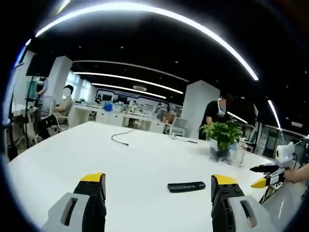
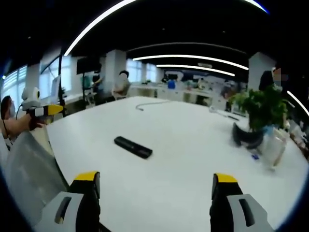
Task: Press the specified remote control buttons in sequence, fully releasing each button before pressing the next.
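Plainly laid flat and alone on the broad white bench [image 1: 120, 164], face up so its buttons can be reached from above: slim black rectangular remote control [image 1: 186, 186], also seen lying at a slant [image 2: 133, 147]. Judged a starting pose, nothing pressed yet.

Left tongs [image 1: 157, 191], grey with yellow tips, spread wide and gripping nothing; remote just ahead, inside the gap and nearer the right-hand jaw, not touching.

Right tongs [image 2: 156, 188] likewise held wide apart and empty; remote further ahead, left of centre, apart from both jaws.

Off toward the far side, well apart from the remote: leafy green plant in a dark pot [image 1: 222, 137], thin dark cable [image 1: 120, 137].

Probably kept back so remote stays in sight of both cameras.
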The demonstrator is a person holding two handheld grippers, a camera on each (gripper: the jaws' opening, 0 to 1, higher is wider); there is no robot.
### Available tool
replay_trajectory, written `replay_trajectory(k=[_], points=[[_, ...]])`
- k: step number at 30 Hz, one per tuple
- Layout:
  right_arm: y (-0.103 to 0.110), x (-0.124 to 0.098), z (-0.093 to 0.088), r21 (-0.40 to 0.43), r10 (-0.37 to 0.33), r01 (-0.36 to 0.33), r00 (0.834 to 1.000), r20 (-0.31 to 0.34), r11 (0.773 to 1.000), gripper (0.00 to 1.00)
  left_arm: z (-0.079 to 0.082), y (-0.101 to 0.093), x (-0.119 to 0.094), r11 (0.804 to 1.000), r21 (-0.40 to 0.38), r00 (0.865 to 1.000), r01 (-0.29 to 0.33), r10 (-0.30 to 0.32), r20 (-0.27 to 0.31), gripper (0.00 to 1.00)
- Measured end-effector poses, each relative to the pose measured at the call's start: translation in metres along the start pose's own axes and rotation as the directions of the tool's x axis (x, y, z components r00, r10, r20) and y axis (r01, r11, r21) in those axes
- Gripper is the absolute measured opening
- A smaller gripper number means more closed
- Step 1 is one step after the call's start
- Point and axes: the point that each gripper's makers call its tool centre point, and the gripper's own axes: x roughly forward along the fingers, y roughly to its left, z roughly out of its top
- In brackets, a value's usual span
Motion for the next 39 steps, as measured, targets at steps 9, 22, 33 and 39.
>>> replay_trajectory(k=[9,22,33,39], points=[[-0.002,0.002,-0.01,-0.017,0.022,-0.022,0.999,-0.026,1.0,0.94,-0.004,-0.001,0.0,1.0,-0.001,1.0,-0.003,0.003,-0.01,0.93],[-0.018,-0.006,-0.013,0.009,-0.021,0.022,1.0,-0.013,1.0,0.92,-0.062,-0.066,0.028,0.922,0.19,0.868,0.337,-0.226,-0.441,0.96],[-0.02,-0.008,-0.014,0.009,-0.025,0.025,1.0,-0.019,1.0,0.89,-0.092,-0.069,0.054,0.837,0.201,0.719,0.508,-0.285,-0.634,0.93],[-0.017,-0.008,-0.013,0.006,-0.022,0.022,1.0,-0.02,1.0,0.88,-0.1,-0.074,0.07,0.799,0.156,0.648,0.581,-0.337,-0.683,0.86]])
